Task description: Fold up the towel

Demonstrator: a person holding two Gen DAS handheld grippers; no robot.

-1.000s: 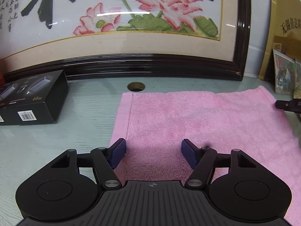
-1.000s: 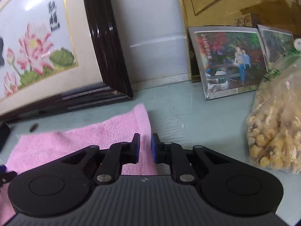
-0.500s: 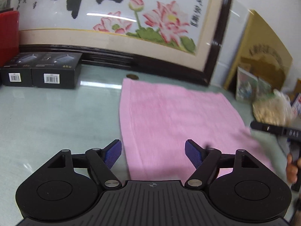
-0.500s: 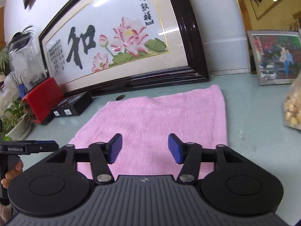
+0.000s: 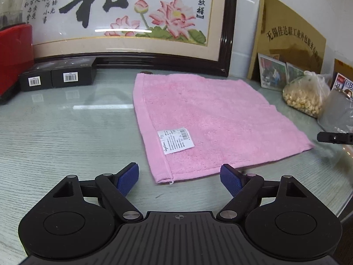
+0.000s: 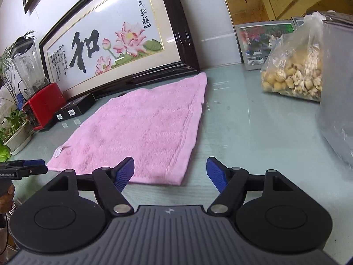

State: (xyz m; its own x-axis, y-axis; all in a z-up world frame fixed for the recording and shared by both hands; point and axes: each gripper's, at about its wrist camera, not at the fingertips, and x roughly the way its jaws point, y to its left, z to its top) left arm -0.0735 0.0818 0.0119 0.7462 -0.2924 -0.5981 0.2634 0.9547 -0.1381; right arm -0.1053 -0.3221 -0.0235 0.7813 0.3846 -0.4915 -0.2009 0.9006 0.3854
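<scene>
A pink towel point(image 5: 209, 119) lies flat on the glass table, its white label point(image 5: 175, 140) facing up near the front left. My left gripper point(image 5: 179, 178) hovers just in front of the towel's near left corner. Its jaws stand wide and are closing slightly, with nothing between the pads. In the right wrist view the towel point(image 6: 141, 128) stretches away to the left. My right gripper point(image 6: 171, 174) sits at its near right corner. These jaws are opening, and the left pad is over the towel's edge without pressing on it.
A large framed lotus embroidery point(image 5: 123, 22) leans at the back. Black boxes point(image 5: 59, 77) and a red appliance point(image 5: 13, 55) stand at the left. A bag of nuts point(image 6: 293, 70), a grey bag point(image 6: 337, 88), photos point(image 5: 273, 70) and a gold plaque point(image 5: 291, 35) crowd the right.
Both grippers have drawn back from the towel's far edge to its near edge. The right jaws went from nearly shut to wide apart. The whole towel and its label now show.
</scene>
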